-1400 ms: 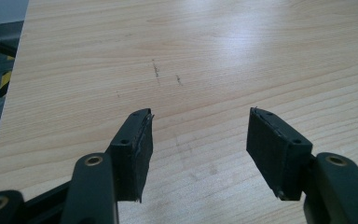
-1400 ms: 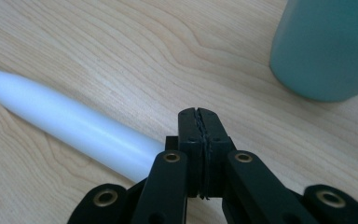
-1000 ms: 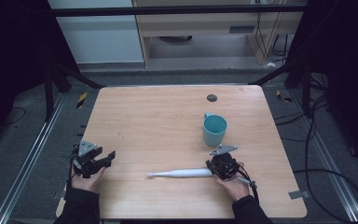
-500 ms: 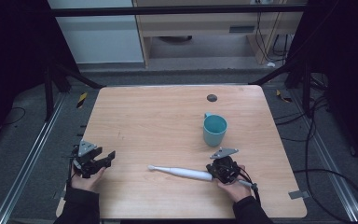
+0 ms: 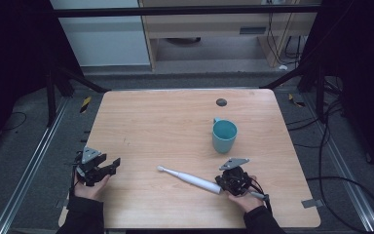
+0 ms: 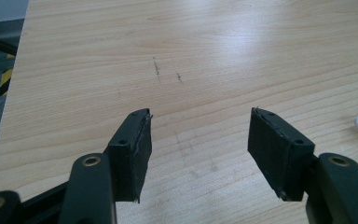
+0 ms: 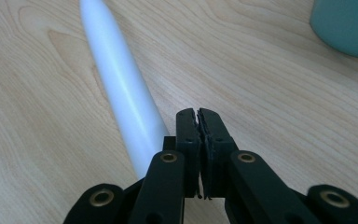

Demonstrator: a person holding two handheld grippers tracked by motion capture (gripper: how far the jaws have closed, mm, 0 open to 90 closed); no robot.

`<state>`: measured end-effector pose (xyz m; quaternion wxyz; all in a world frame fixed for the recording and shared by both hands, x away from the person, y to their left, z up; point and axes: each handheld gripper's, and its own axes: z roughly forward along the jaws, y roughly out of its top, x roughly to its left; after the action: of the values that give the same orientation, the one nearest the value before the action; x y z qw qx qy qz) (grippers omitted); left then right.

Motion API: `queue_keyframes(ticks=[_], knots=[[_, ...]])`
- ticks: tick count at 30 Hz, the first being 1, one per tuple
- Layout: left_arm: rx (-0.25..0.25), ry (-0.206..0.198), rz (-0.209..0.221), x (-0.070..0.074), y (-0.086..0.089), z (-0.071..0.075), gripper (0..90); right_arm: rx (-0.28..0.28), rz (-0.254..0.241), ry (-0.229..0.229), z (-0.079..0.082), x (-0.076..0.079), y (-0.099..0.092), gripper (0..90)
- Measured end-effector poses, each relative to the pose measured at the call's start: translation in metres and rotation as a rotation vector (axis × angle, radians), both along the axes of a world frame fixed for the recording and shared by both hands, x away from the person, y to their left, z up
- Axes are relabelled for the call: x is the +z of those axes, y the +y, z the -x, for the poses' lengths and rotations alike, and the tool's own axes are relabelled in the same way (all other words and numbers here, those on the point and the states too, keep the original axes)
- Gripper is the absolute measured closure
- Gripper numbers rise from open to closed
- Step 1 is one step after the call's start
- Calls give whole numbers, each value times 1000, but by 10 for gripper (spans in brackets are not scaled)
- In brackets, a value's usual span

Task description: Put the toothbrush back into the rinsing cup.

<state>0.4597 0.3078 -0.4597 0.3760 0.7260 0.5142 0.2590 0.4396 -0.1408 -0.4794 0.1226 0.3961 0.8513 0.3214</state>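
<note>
Toothbrush, long white plastic electric one [image 5: 191,179], lies flat near my table edge, its butt touching my right gripper [image 7: 198,116], whose jaws are pressed together on nothing. I judge it light, stiff and slick; grip mid-handle. Teal mug [image 5: 224,136] stands beyond. Left gripper [image 6: 198,135] gapes, empty.

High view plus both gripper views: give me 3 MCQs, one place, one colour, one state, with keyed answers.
1. Where does the toothbrush lie?
A. inside the cup
B. flat on the table, left of the right gripper
C. on the floor

2. What colour is the cup?
A. teal
B. red
C. black

3. How do the left gripper jaws stand?
A. closed on the toothbrush
B. closed on nothing
C. open, nothing between them

Answers: B, its white body rests on the wood beside the right gripper; A, the cup is teal; C, bare table shows between the parted jaws.
</note>
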Motion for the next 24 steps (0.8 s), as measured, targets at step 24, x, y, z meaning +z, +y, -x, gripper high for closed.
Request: queue_keyframes(ticks=[24], knots=[[-3, 7, 1, -1, 1, -1, 388, 17, -14, 28, 10, -1, 3, 848]])
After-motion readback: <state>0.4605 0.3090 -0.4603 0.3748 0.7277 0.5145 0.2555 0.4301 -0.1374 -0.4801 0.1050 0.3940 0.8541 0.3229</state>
